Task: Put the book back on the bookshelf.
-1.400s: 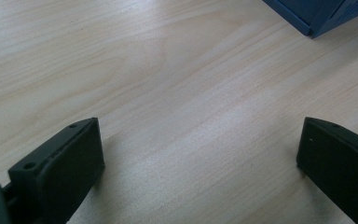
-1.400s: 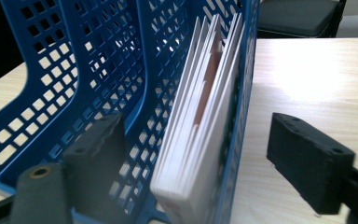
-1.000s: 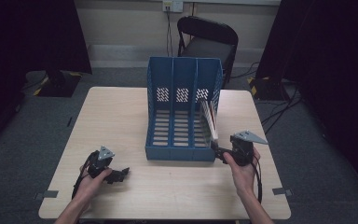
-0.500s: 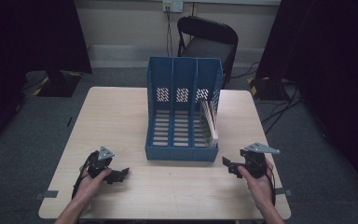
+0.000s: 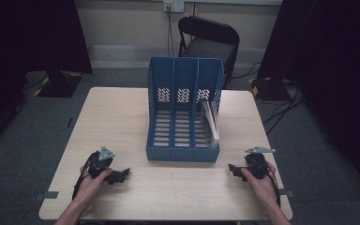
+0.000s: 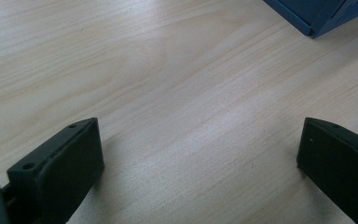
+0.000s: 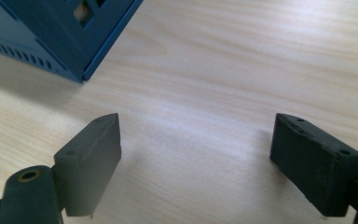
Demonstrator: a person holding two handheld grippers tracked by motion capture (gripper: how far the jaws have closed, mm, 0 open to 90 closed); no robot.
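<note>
Wooden table [image 5: 122, 112], dark room. Left gripper [image 5: 121, 175] rests near front-left edge, jaws wide apart, nothing between. Blue file rack [image 5: 183, 117] stands mid-table, booklet [image 5: 211, 123] in its right slot. Right gripper [image 5: 233, 169] front-right, jaws spread, empty.

Grey carpet [image 5: 122, 79], pale wall [image 5: 122, 23], black folding chair [image 5: 208, 42].

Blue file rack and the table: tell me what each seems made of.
The blue file rack looks like moulded plastic, matte, with punched slots and vent holes. The table looks like pale wood or wood-look laminate, smooth with a soft sheen; streaky grain shows.
</note>
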